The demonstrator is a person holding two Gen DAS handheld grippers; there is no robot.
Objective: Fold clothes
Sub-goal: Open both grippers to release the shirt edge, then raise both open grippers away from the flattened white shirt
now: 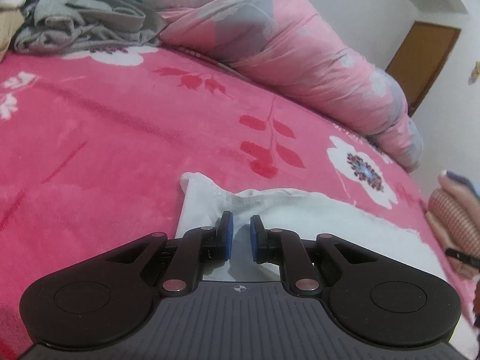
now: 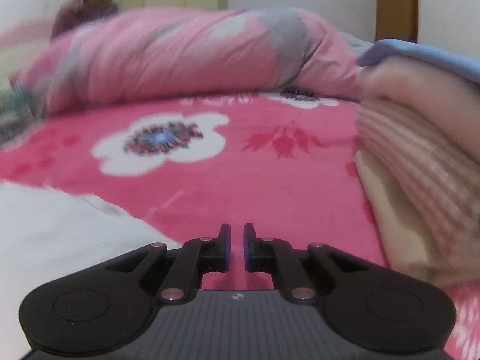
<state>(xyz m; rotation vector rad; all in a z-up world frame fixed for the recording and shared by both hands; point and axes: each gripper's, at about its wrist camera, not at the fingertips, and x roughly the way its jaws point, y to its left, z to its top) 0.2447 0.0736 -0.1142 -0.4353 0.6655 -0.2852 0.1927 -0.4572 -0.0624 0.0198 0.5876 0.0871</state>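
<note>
Hovering low over a pink floral blanket (image 1: 120,126), the left gripper (image 1: 241,234) sits above a white garment (image 1: 300,210), fingers a narrow gap apart w/ nothing pinched between the blue pads (image 1: 228,237). The garment's near part is hidden under the gripper body; its far edge is wrinkled, one corner poking up at left. Right gripper (image 2: 237,246) is over bare blanket, jaws nearly closed, holding nothing. Right view is blurred; only a white patch (image 2: 60,225) of the garment shows at lower left. A folded stack (image 2: 420,165) at right is cut off by the frame. A pink quilt (image 1: 300,60) lies behind; grey clothes (image 1: 84,24) are heaped far left.
</note>
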